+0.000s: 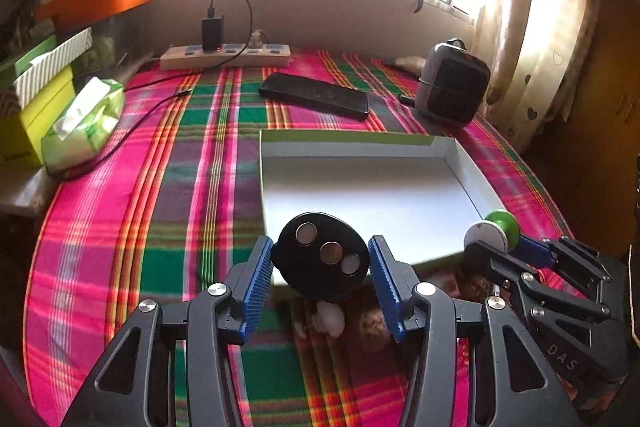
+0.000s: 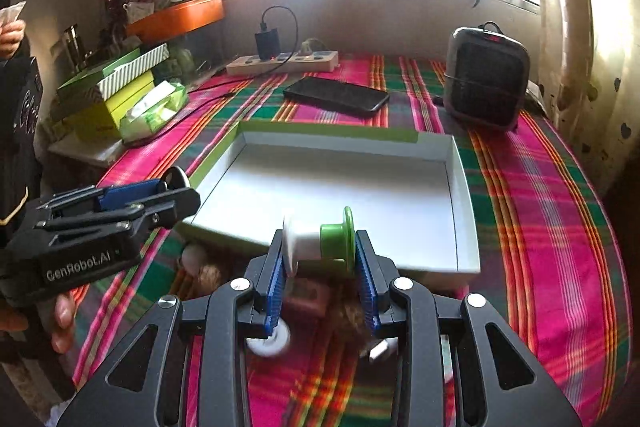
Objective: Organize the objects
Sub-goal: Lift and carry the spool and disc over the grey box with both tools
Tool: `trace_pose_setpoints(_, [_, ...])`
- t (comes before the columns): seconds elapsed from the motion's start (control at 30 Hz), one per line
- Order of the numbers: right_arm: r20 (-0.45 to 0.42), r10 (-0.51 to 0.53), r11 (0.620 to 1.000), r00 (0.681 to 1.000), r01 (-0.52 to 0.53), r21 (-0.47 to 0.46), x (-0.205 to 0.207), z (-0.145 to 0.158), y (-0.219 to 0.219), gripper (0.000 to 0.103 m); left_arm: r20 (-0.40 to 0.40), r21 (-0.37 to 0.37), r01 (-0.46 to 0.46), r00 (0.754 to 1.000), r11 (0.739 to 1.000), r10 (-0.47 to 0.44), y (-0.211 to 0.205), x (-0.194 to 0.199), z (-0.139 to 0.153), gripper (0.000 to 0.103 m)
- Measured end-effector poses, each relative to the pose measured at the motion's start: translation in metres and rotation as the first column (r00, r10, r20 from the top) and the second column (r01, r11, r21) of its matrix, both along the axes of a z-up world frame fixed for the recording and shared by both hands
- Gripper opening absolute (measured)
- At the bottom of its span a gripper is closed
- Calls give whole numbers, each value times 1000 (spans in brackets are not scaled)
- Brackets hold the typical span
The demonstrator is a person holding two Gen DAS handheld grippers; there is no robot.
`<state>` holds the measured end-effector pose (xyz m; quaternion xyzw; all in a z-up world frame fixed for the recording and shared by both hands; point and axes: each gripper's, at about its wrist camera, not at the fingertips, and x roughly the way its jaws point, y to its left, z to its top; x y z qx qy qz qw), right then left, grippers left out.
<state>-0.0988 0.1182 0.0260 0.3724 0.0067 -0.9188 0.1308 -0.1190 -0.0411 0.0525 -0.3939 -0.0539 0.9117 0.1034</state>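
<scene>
Taking the shallow white box [image 1: 360, 195] on the plaid cloth [image 1: 160, 187] as the landmark, the left gripper [image 1: 321, 259] sits at the box's near left corner, its two blue ribbed pads [image 1: 258, 281] pinching a black round disc [image 1: 321, 259] by its opposite edges. The disc stands on edge, its face with three small metal circles turned toward the camera, and its upper part overlaps the box's near rim. From the right wrist view this same gripper [image 2: 176, 187] comes in from the left of the box, with only a sliver of the disc [image 2: 176, 179] visible past its tip. Further right, at the box's near edge, the right gripper [image 2: 320, 259] clamps a spool [image 2: 320, 239] lengthwise, the white flange against the left pad and the green flange [image 2: 347, 231] against the right pad [image 2: 366, 279], the spool lying crosswise just over the near rim [image 2: 400, 267]. In the left wrist view the spool [image 1: 494, 231] shows at the box's near right corner. Below both grippers, in front of the box, several small things lie on the cloth: a white wheel-like piece [image 2: 270, 341], something brownish and fuzzy [image 2: 208, 277], and a pinkish block [image 2: 306, 297]; they are blurred and partly hidden by the fingers, so what they are cannot be told. Beyond the box lie a black phone [image 1: 316, 95] and, to its right, a small grey heater [image 1: 452, 83].
</scene>
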Motion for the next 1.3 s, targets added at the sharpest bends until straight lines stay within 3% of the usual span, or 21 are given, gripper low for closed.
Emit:
trace_pose_setpoints(0.47, [40,-2,1000,999,1,31,-66,-1,-5,34,29,-7,26,999,1000,-26,7,-56,-3,47])
trace_pose_setpoints(0.8, [130,-21,999,991,15,45,-112,-21,-6,34,80,-44,43,996,998,-39,14,-93,-17,47])
trace_pose_setpoints(1.3, [171,-53,995,984,37,97,-132,-37,-2,34,92,-88,50,995,995,-42,23,-115,-26,47])
